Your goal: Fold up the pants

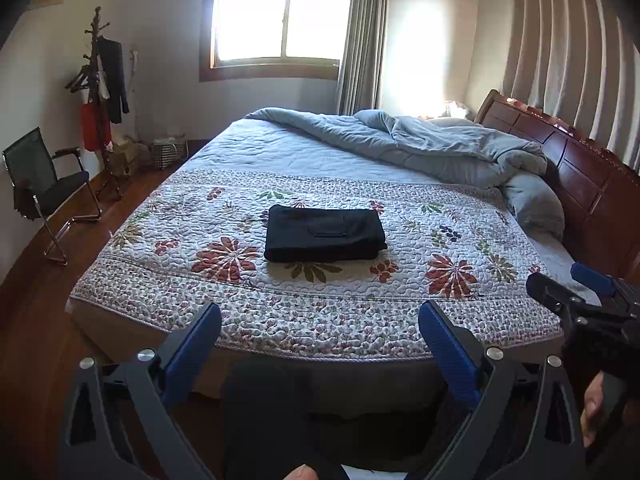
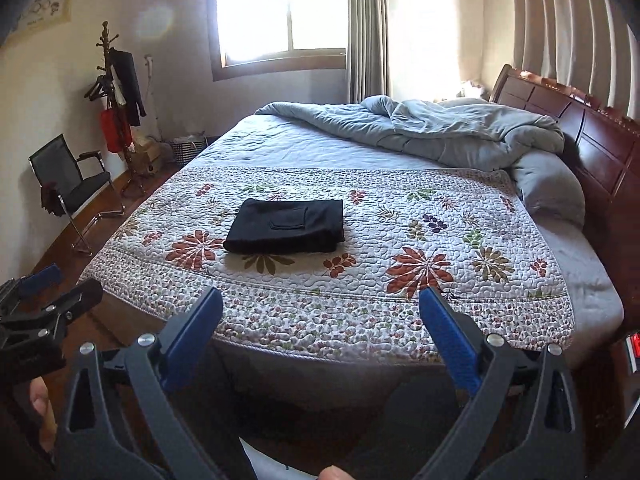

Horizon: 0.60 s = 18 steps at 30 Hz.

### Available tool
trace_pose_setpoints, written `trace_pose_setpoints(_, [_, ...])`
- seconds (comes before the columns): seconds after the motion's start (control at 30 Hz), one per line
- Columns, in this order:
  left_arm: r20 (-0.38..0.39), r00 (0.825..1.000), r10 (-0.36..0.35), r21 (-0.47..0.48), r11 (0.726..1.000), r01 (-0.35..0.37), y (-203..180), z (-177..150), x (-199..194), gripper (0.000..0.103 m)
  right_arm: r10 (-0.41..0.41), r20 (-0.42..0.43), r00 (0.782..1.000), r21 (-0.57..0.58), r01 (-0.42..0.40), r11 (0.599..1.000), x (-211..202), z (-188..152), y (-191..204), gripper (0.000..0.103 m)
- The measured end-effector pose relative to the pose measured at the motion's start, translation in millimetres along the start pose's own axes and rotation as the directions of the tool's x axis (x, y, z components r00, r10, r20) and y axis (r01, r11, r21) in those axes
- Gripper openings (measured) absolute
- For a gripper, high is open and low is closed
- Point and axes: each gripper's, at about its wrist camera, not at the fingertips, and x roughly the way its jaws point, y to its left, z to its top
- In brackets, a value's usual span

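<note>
Pants [image 1: 324, 238] lie folded, soft and limp; grasp along the thick folded edge. Left gripper [image 1: 320, 324] and right gripper [image 2: 320, 308] stand spread, empty.

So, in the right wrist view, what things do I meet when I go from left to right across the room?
Black chair → coat rack → basket → folded black pants → grey duvet → wooden headboard.
</note>
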Motion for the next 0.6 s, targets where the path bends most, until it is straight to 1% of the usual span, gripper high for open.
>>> trace_pose_setpoints(0.1, [0.013,1.000,0.014,0.000,1.000,-0.014,-3.8,-0.9,-2.1,0.099,0.005,-0.002,1.000,-0.008,-0.005,1.000,-0.2,-2.0,1.0,0.098])
trace_pose_setpoints(0.17, [0.006,1.000,0.021,0.000,1.000,-0.021,-5.7,-0.9,-0.4,0.099,0.009,-0.004,1.000,-0.013,-0.009,1.000,0.0,-2.7,1.3,0.098])
trace_pose_setpoints(0.23, [-0.003,1.000,0.006,-0.011,1.000,-0.006,-5.3,-0.8,2.0,0.099,0.010,-0.006,1.000,-0.017,-0.010,1.000,0.3,-3.3,1.7,0.098])
trace_pose_setpoints(0.33, [-0.018,1.000,0.011,-0.026,1.000,-0.012,-4.8,-0.9,7.0,0.099,0.016,-0.010,1.000,-0.018,-0.016,1.000,1.5,-3.9,2.7,0.098])
trace_pose_setpoints(0.43, [-0.024,1.000,-0.006,-0.055,0.998,0.004,-2.1,-1.1,9.0,0.099,0.020,-0.012,1.000,-0.021,-0.020,1.000,3.6,-2.9,2.8,0.098])
trace_pose_setpoints(0.53, [-0.020,1.000,0.021,-0.059,0.998,-0.022,-0.4,-0.4,10.5,0.099,0.021,-0.015,1.000,-0.022,-0.021,1.000,6.6,-1.3,2.4,0.098])
trace_pose_setpoints(0.6, [-0.026,0.999,0.025,-0.059,0.998,-0.027,-0.3,0.5,12.5,0.099,0.020,-0.021,1.000,-0.025,-0.021,0.999,9.3,-0.6,3.0,0.098])
